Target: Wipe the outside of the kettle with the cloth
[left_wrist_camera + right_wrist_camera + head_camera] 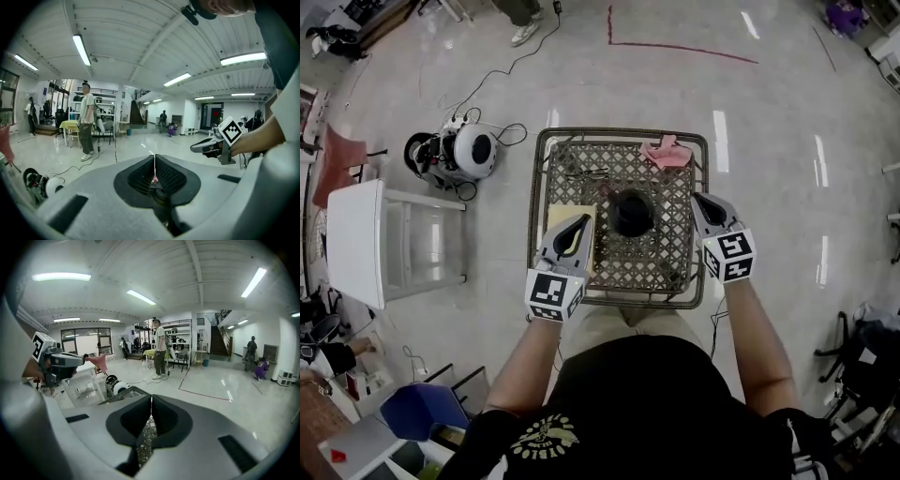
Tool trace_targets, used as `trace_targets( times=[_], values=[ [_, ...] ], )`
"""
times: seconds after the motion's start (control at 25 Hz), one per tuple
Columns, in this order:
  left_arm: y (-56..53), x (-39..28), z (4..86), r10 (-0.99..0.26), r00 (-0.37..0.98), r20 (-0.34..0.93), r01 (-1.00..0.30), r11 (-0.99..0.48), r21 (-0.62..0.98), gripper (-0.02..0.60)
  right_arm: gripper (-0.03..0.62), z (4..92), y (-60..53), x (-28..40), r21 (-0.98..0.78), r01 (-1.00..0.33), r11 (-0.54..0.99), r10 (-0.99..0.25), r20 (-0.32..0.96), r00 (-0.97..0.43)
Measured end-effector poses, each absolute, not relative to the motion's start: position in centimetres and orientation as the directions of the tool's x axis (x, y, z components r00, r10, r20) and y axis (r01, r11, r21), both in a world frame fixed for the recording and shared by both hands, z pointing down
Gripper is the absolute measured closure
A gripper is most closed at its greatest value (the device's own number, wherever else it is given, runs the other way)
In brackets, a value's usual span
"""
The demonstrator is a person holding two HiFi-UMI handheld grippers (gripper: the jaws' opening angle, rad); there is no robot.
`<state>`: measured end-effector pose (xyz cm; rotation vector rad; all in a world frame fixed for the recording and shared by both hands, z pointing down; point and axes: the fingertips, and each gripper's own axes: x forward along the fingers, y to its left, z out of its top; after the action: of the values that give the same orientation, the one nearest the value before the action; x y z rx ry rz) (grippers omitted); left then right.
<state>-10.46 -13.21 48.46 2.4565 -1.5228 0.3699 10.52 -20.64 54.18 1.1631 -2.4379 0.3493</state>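
A black kettle stands upright in the middle of a lattice-topped table. A pink cloth lies crumpled at the table's far right corner. My left gripper hovers over the table's left side, left of the kettle and apart from it, jaws shut with nothing between them. My right gripper hangs over the table's right edge, right of the kettle and nearer me than the cloth, also shut on nothing. Each gripper view shows the other gripper off to the side.
A pale yellow board lies on the table under my left gripper. A small dark wiry thing lies at the far left. A white side table and a round white device with cables stand left. A person stands beyond.
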Motion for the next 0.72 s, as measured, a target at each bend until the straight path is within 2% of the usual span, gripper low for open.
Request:
trace_targets(
  times=[0.4, 0.72],
  values=[
    [-13.5, -9.2, 52.7, -0.811, 0.399, 0.428, -0.911, -0.403, 0.085, 0.568, 0.582, 64.6, -27.3, 9.9, -0.023, -0.715, 0.699, -0.553, 0.617, -0.56],
    [-15.1, -7.5, 54.7, -0.789, 0.422, 0.447, -0.899, -0.428, 0.095, 0.568, 0.582, 72.7, -30.6, 8.3, 0.017, -0.641, 0.767, -0.45, 0.726, -0.52]
  ],
)
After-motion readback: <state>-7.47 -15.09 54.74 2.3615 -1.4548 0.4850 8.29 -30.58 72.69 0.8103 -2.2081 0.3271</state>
